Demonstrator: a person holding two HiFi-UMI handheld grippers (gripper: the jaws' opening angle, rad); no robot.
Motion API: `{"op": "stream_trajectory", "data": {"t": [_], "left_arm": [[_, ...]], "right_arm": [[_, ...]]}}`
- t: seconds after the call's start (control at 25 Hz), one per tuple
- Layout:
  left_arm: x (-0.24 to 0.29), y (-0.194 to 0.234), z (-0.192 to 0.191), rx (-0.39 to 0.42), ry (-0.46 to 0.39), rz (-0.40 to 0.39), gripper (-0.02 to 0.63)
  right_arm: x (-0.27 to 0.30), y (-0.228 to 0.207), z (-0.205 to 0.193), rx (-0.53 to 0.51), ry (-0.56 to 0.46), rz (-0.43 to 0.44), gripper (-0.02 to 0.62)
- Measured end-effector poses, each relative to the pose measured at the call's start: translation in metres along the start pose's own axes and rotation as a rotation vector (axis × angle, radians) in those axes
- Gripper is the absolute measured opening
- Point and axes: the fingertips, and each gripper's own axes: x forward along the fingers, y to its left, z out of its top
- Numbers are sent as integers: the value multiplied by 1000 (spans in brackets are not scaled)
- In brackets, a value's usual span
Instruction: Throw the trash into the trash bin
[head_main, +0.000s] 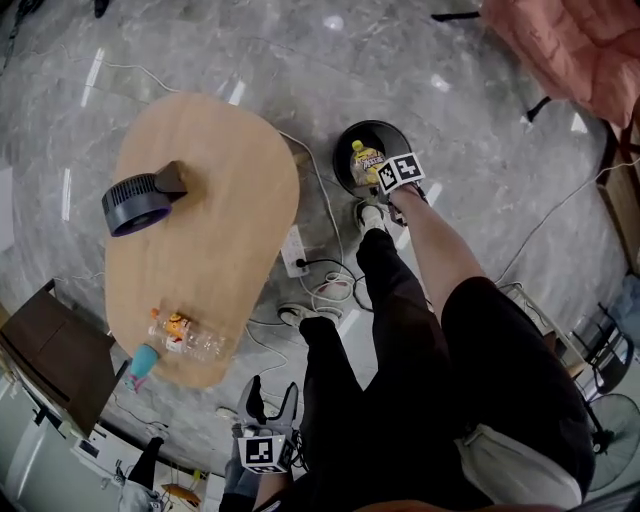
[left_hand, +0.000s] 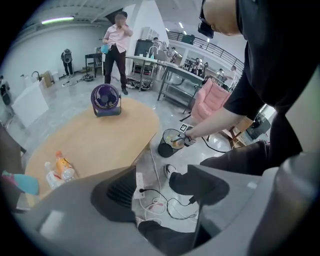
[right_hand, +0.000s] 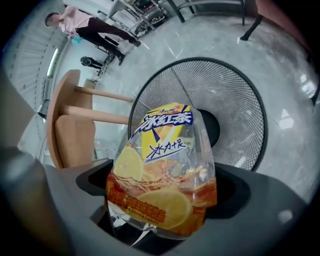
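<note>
the right gripper (right_hand: 160, 202) is clamped on the yellow-labelled bottle (right_hand: 161, 175), over the mouth of the black mesh bin (right_hand: 240, 105), with clear room inside the rim. the bottle's long axis runs along the jaws, pointing down into the bin; its cap is hidden. the table (head_main: 210, 230) edge stands near the bin. the left gripper (left_hand: 155, 187) hangs low, jaws wide, empty.

The person wears a black short-sleeved T-shirt (head_main: 515, 340), black trousers (head_main: 392, 290) and white trainers (head_main: 371, 214); the grey left gripper (head_main: 270, 392) and right gripper (head_main: 376, 170) bear black-and-white marker cubes (head_main: 401, 170).
</note>
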Motion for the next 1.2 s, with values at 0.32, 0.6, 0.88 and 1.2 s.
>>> {"op": "stream_trajectory", "data": {"t": [0.32,0.6,0.88,1.2], "left_arm": [[15,8,-9,-104,16,16,322],[21,16,-37,-126,-2,20,322],[9,20,-35,-130,-59,10,322],[-24,29,-51,-154,-148,41,322]], "right_arm": [[45,-27,16,-19,145,-90,598],[53,-33,42,-170,106,-211,600],[11,-7,40,-397,28,-267,600],[-73,140,2,-696,-356,-210,582]]}}
